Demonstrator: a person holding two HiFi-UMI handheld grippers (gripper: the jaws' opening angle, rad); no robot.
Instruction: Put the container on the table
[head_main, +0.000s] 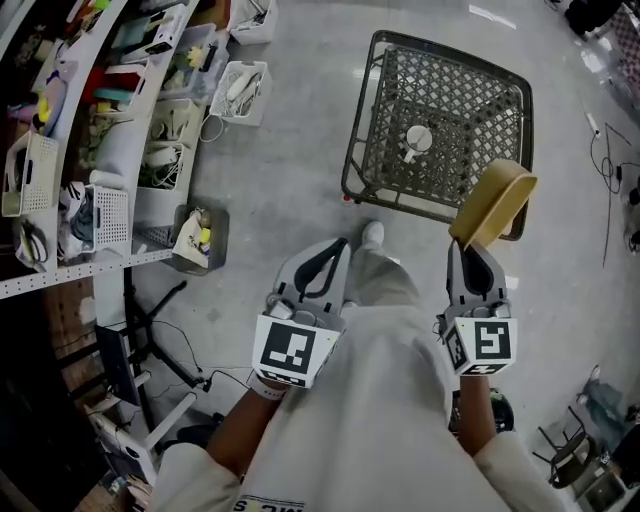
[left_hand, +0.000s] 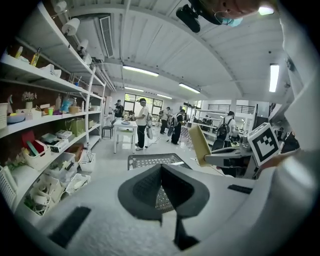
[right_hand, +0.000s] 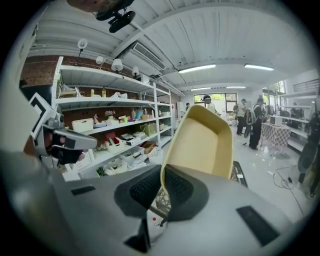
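A tan rectangular container (head_main: 492, 203) hangs tilted over the near right corner of the shopping cart (head_main: 440, 125). My right gripper (head_main: 472, 258) is shut on its rim. In the right gripper view the container (right_hand: 202, 142) stands up between the jaws, its hollow side facing the camera. My left gripper (head_main: 322, 262) is shut with nothing in it, level with the right one above the floor. In the left gripper view the jaws meet at the gripper (left_hand: 162, 186), and the container (left_hand: 199, 145) shows to the right. A white table (left_hand: 124, 131) stands far down the aisle.
Shelves (head_main: 70, 150) with white baskets and small goods line the left. A white part (head_main: 417, 138) lies in the cart. Cables (head_main: 607, 165) trail on the floor at the right. Several people stand (left_hand: 142, 122) at the far end of the room.
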